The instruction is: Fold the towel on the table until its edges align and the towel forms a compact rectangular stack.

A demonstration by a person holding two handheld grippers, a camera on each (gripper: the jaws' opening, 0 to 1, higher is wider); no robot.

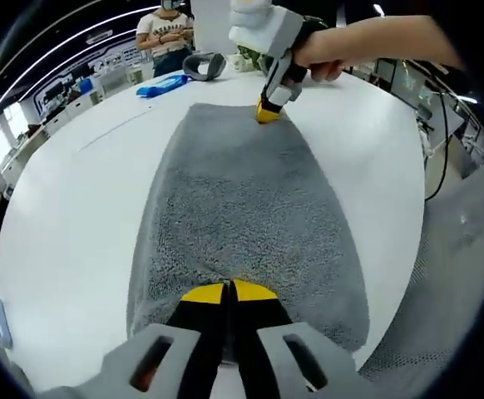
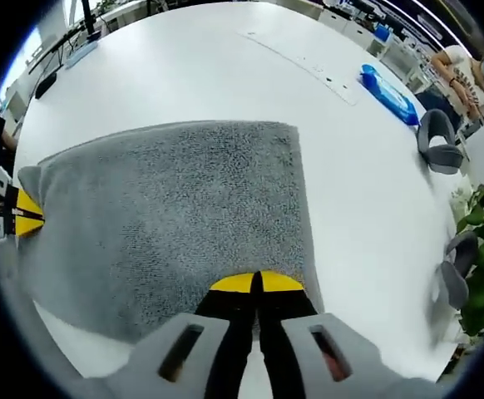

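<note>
A grey towel lies flat as a long rectangle on the white table. My left gripper rises from the bottom of the left gripper view, its yellow-tipped jaws shut on the middle of the towel's near short edge. At the far short edge, my right gripper, held by a hand, pinches the towel. In the right gripper view the towel spreads ahead of the right gripper, whose jaws are shut on its edge. The left gripper's yellow tips show at the towel's opposite end.
A blue packet and a grey curved object lie at the table's far side. A green plant stands past the table. A person stands behind it. The table's rounded edge runs close to the towel.
</note>
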